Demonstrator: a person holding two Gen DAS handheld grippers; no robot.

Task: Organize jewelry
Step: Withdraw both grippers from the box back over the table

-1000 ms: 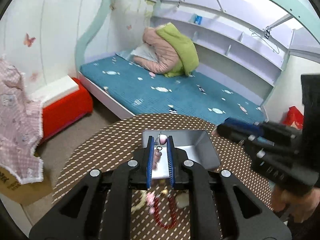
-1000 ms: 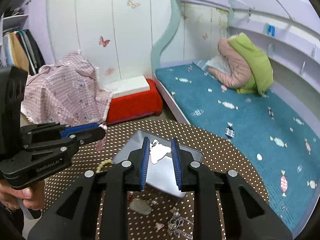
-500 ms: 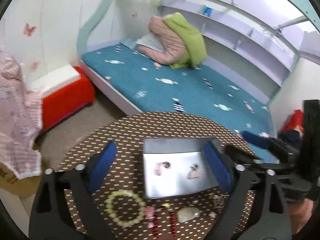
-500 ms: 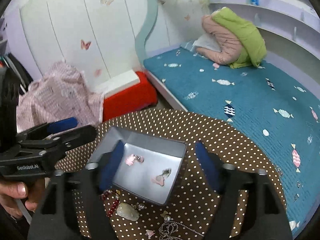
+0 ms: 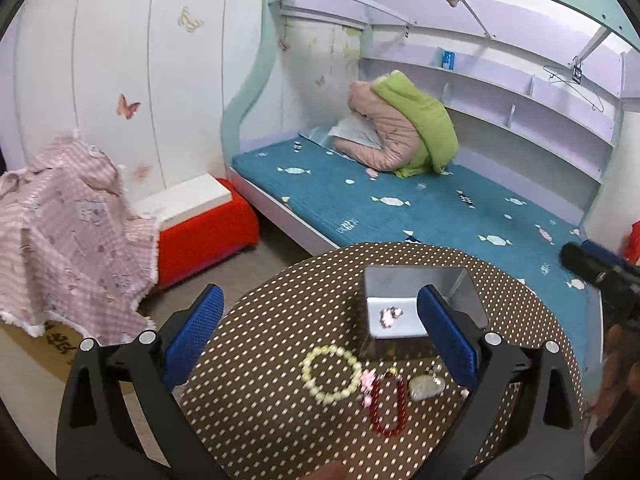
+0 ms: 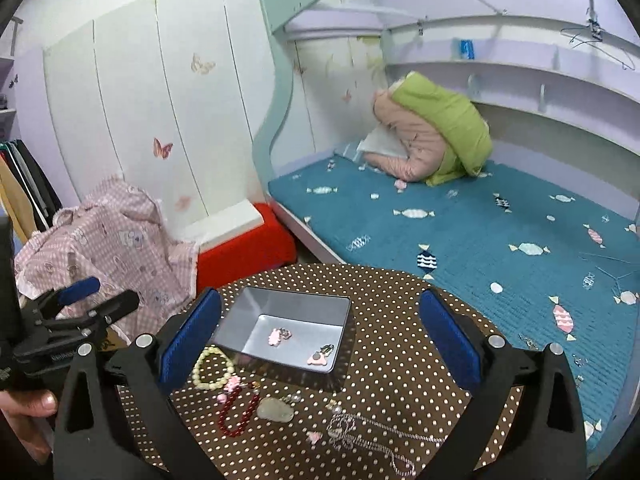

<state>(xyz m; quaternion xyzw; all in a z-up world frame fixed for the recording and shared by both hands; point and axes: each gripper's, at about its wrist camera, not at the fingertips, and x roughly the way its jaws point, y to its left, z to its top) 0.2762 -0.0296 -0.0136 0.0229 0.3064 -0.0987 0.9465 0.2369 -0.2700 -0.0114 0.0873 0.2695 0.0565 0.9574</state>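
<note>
Both hand-held grippers, left (image 5: 320, 336) & right (image 6: 320, 338), just been opening, now gaping wide, empty. Risk: thin chain (image 6: 372, 436) slipping btwn pads, snagging red bracelet (image 6: 236, 412).

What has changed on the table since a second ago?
Both grippers, left and right, have just been opening; each let go of a pink charm, and both charms now lie in the metal box. Nothing is between the fingers. The bracelets, stone and chain stayed put on the table.
</note>
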